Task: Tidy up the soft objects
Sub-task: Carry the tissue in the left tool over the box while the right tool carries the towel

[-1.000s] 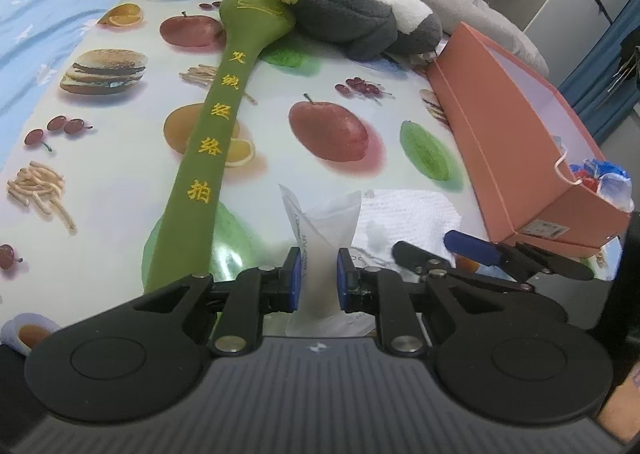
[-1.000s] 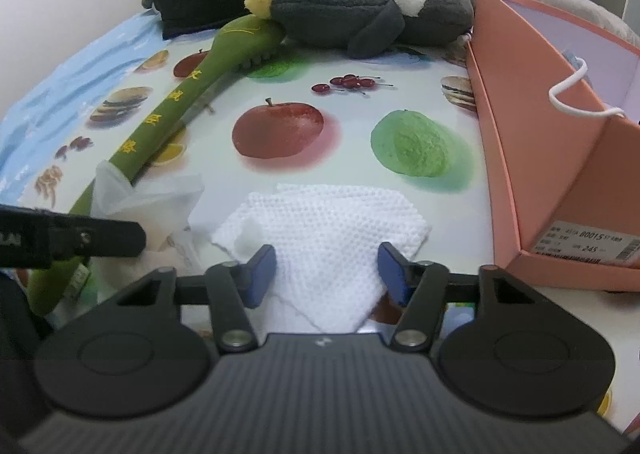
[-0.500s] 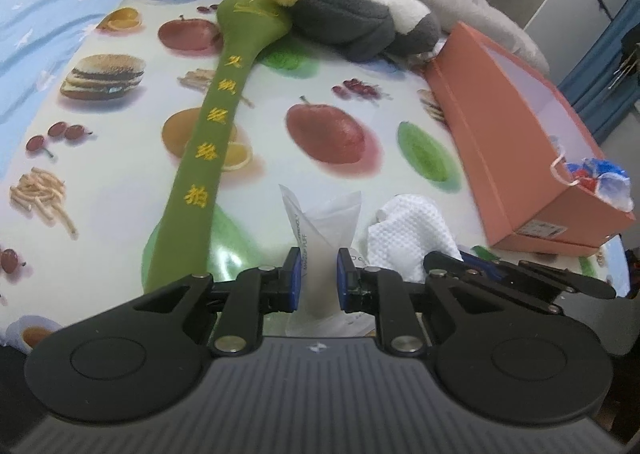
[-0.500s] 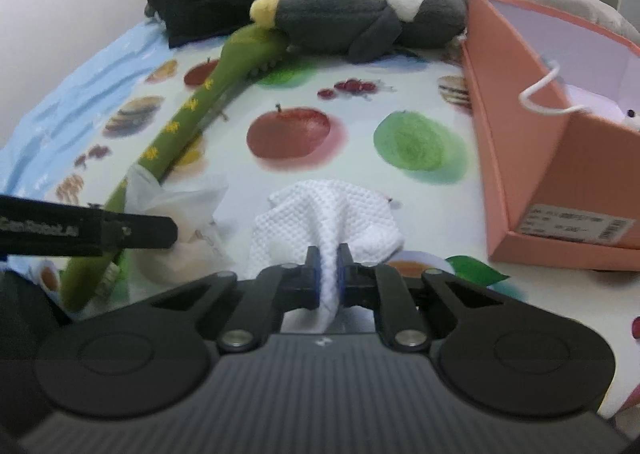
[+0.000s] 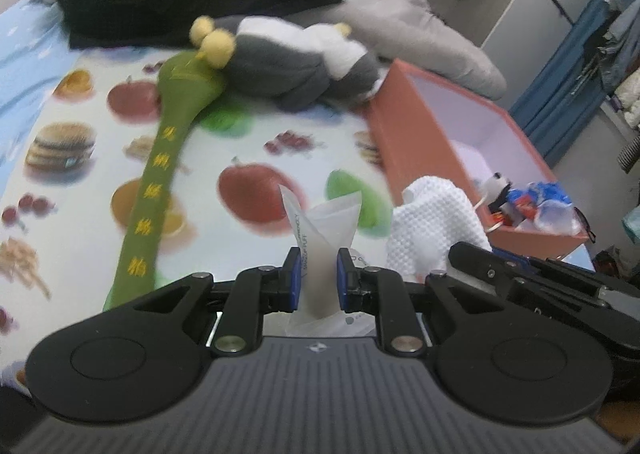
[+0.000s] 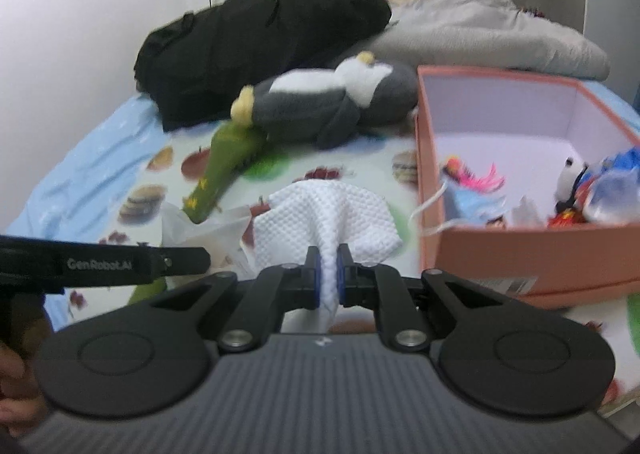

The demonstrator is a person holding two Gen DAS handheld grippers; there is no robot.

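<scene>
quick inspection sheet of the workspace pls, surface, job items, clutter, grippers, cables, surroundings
Surface: fruit-print cloth over a blue sheet.
Job's things: white waffle cloth lifted in the right gripper; clear plastic pouch in the left gripper; penguin plush and green padded stick lying on the cloth, touching.
Clutter: orange box, open, holding small toys and packets.
Grippers: left gripper shut on the pouch; right gripper shut on the waffle cloth.
Cables: nothing seen.
Surroundings: black garment, grey blanket, blue curtain.
</scene>
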